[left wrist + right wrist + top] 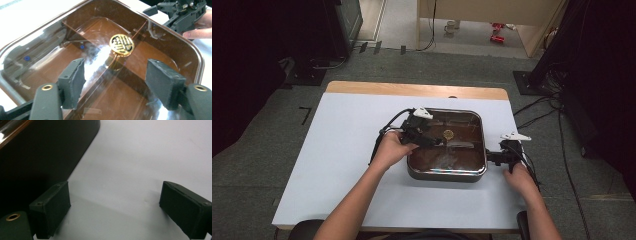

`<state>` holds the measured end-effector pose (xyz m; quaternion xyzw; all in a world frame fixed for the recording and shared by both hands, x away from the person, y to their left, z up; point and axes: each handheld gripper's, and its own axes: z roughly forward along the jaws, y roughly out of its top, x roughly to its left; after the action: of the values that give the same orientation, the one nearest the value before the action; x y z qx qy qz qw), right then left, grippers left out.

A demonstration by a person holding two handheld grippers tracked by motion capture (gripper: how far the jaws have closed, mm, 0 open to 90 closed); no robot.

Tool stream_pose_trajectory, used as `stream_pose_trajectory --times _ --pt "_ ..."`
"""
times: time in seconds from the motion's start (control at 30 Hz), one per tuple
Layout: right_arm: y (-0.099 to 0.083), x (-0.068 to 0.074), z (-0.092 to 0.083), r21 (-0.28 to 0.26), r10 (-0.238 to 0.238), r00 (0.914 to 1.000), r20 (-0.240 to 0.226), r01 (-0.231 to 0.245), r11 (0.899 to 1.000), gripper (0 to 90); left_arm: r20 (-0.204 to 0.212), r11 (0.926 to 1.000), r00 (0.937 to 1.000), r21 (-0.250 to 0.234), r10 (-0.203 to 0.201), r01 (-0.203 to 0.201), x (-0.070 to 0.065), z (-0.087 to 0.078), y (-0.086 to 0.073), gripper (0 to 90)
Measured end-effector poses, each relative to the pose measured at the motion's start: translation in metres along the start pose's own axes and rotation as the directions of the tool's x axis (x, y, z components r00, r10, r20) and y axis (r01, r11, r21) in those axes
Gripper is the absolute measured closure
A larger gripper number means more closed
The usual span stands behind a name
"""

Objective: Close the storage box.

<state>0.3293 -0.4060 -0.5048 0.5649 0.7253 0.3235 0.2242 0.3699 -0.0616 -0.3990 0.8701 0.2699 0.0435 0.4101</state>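
- Black pads (72,82) of the left gripper (432,141) stand about half open above the brown see-through lid (82,45), clear of it and holding nothing.
- Beyond them sits the gold knob (121,44) at the lid's middle; a skewed closing there could likely slip off the smooth disc.
- Farther off, the right gripper (490,158) waits wide open and empty, just beside the pan (447,172) on the table (342,150), and could likely nudge it.
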Motion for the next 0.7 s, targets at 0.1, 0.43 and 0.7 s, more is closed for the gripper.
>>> stream_pose_trajectory --times 0.1,0.43,0.7 --pt "0.0 0.0 0.0 0.001 0.002 1.0 0.0 -0.002 1.0 9.3 -0.01 1.0 1.0 0.001 -0.001 0.001 0.001 -0.008 -0.008 29.5" --pt "0.0 0.0 0.0 0.001 0.001 1.0 0.0 -0.001 1.0 9.3 -0.062 0.9982 0.9965 -0.023 -0.057 0.055 0.006 -0.035 -0.039 26.6" --pt "0.0 0.0 0.0 0.001 0.001 1.0 0.001 -0.001 1.0 9.3 -0.091 0.995 0.9921 -0.059 -0.086 0.081 0.004 -0.057 -0.067 24.4"
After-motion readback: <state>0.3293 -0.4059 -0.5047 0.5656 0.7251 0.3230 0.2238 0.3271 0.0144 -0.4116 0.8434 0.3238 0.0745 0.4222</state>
